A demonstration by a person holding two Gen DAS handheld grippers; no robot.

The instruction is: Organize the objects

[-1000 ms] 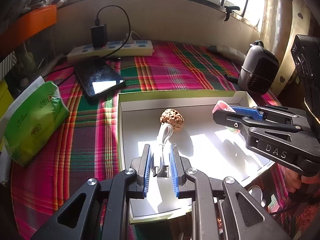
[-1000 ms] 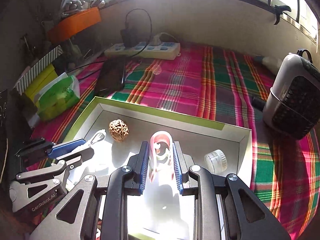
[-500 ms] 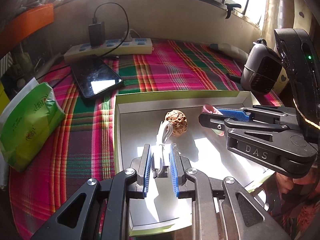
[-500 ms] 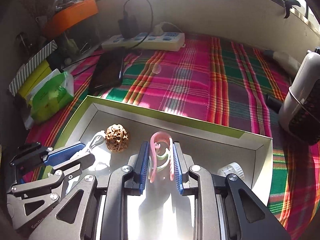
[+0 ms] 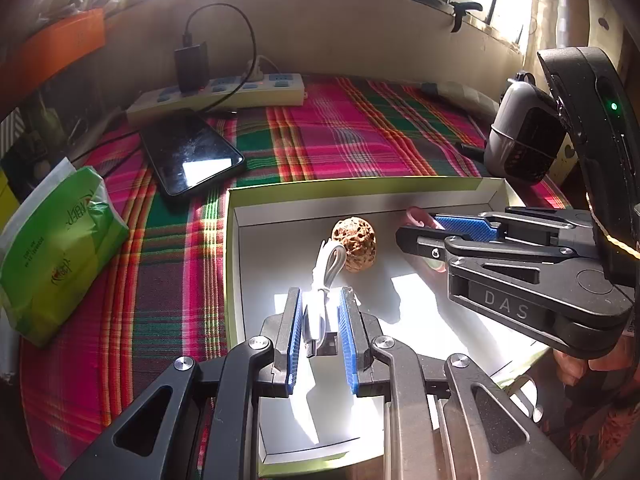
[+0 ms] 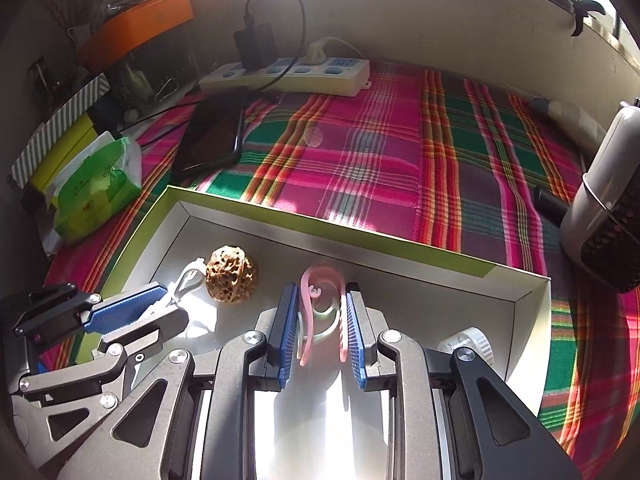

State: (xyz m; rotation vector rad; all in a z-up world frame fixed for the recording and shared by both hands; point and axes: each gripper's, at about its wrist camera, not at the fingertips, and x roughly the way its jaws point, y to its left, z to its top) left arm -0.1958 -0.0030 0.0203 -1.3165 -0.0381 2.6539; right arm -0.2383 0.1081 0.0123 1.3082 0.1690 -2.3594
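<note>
1. The left gripper [image 5: 319, 320] is clenched on a coiled white cable [image 5: 325, 276] over the white box [image 5: 236, 280].
2. The right gripper [image 6: 322, 322] is clenched on a pink clip [image 6: 320, 292] over the same box.
3. A brown walnut [image 6: 231, 279] lies in the box, just beside the cable.
4. A small white cap [image 6: 468, 343] sits near the box's right wall.
5. The box rests on a plaid cloth [image 6: 380, 148].

Both grippers tilt down over the box [image 5: 236, 264]. The left gripper [image 5: 319, 300] is clamped on a white cable [image 5: 320, 280]; the right gripper [image 6: 322, 312] pinches a pink clip [image 6: 320, 280].
</note>
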